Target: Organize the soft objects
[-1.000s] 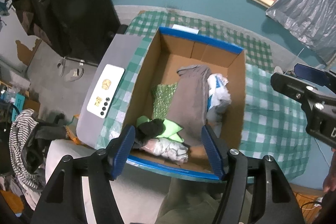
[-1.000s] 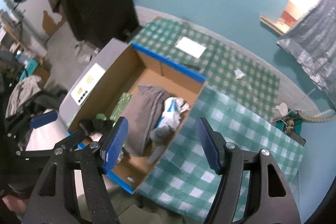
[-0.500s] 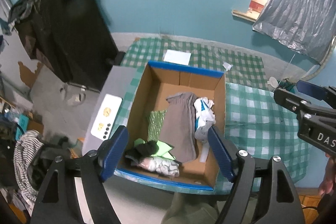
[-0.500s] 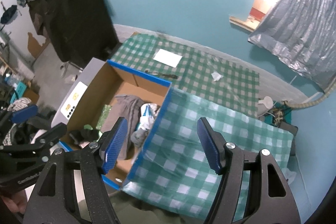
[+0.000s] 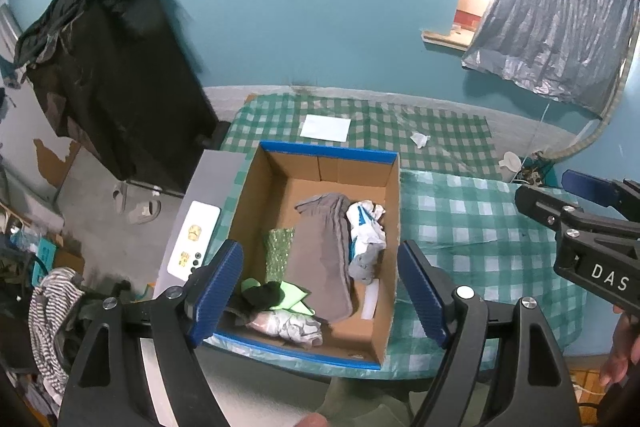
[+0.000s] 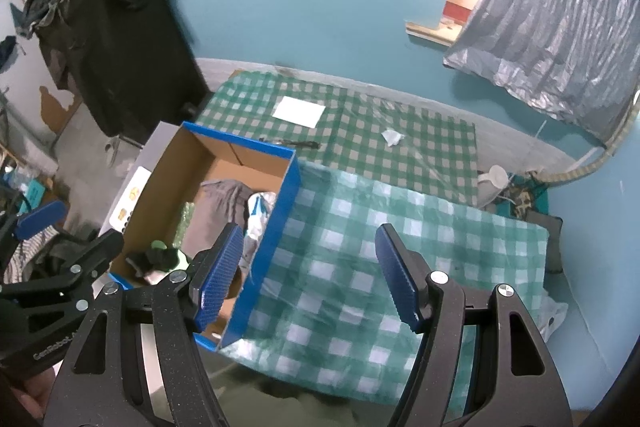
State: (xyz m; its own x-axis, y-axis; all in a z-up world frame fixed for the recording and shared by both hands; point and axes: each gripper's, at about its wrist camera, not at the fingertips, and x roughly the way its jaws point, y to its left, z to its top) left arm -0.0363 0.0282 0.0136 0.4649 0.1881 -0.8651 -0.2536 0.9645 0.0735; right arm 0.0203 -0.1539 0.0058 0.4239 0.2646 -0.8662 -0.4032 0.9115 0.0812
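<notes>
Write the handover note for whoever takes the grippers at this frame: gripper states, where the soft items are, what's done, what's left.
Left gripper: open, empty, above the cardboard box.
Right gripper: open, empty, over the checked tablecloth.
In the box: grey cloth, white-and-blue cloth, green sparkly piece, black and green items.
Done: all visible soft items are boxed.
Left: likely only tidying; paper scrap remains out.

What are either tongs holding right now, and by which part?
Nothing. Left tongs and right tongs are both open and empty, above the cardboard box; the gray cloth lies inside it.
</notes>
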